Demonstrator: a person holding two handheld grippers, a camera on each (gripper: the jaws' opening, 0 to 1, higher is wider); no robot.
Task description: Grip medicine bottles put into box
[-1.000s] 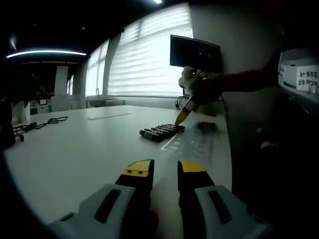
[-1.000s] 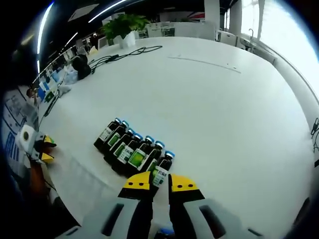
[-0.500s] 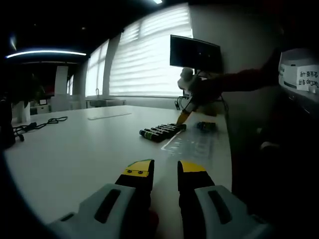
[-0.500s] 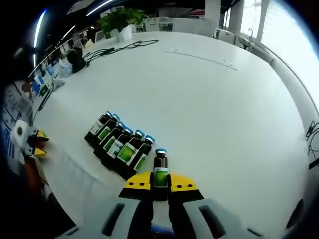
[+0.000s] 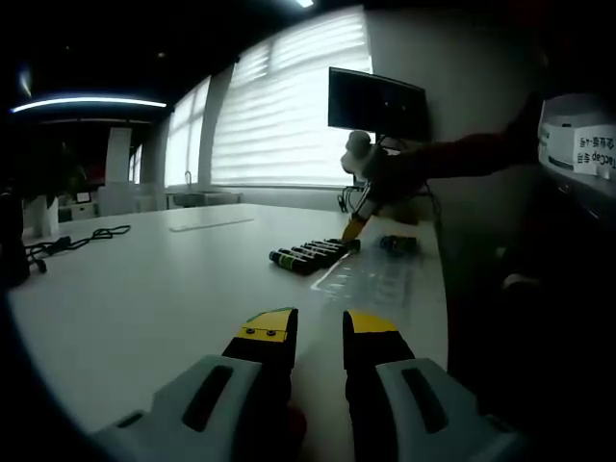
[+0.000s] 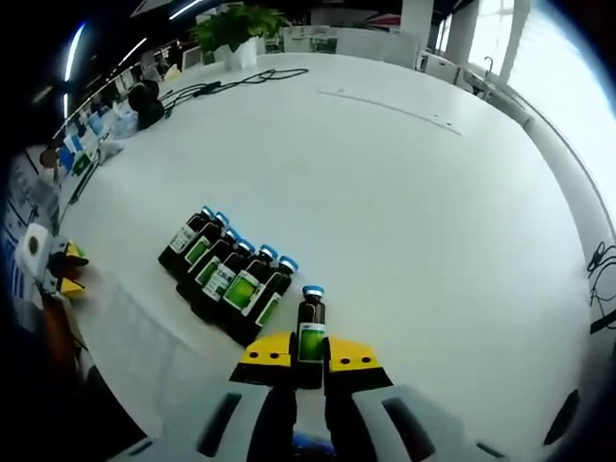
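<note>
- The right gripper (image 6: 310, 354) has its jaws closed on one medicine bottle (image 6: 310, 329), lifted clear of the row of bottles (image 6: 223, 272) lying on the white table (image 6: 414, 202)
- The left gripper (image 5: 320, 329) hovers low over the table, jaws slightly apart, empty

Grey grippers (image 5: 319, 332) (image 6: 309, 354) w/ yellow-tipped black jaws; red sleeve (image 5: 462, 154).

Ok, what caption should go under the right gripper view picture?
Right gripper holds one medicine bottle beside a row of bottles on the white table.
</note>
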